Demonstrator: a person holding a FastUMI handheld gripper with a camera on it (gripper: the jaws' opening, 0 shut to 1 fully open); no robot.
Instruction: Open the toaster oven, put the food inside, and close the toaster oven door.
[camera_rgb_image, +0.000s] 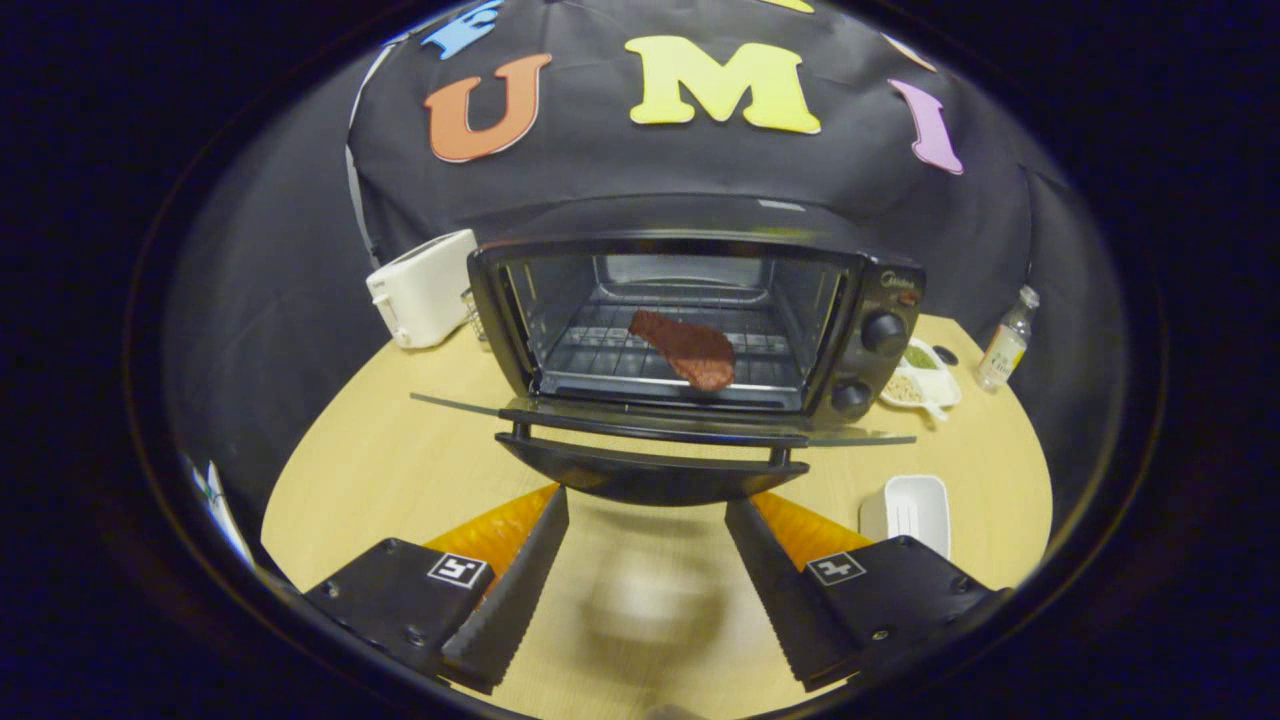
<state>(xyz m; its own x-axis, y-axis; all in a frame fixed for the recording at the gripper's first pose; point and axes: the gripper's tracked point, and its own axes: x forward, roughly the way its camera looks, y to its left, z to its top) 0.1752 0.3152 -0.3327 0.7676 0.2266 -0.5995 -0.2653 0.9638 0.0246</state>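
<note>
Black metal frames one toaster oven (700, 320) standing on a pale wooden table (400, 470), its glass door (660, 425) dropped fully open and lying flat toward the gripper, with one dark bar handle (650, 470) along its front edge. Inside, one piece of reddish-brown meat (685, 350) lies on the wire rack (600, 355), toward the right of the middle. Two round knobs (884, 332) sit one above the other on the oven's right panel.

One gripper (647, 545) hangs just in front of the door handle, its two ribbed black fingers (515, 580) spread wide apart with only bare table between them; it holds nothing. Each finger carries an orange backing, and the tips reach close to the handle without clearly touching it.

Left of the oven stands one white toaster (420, 290). Right of the oven lies one white divided dish (920, 378) with two fillings, one green and one pale, and beyond it one small clear bottle (1005, 340). One empty white rectangular dish (907, 510) sits near the right finger.
</note>
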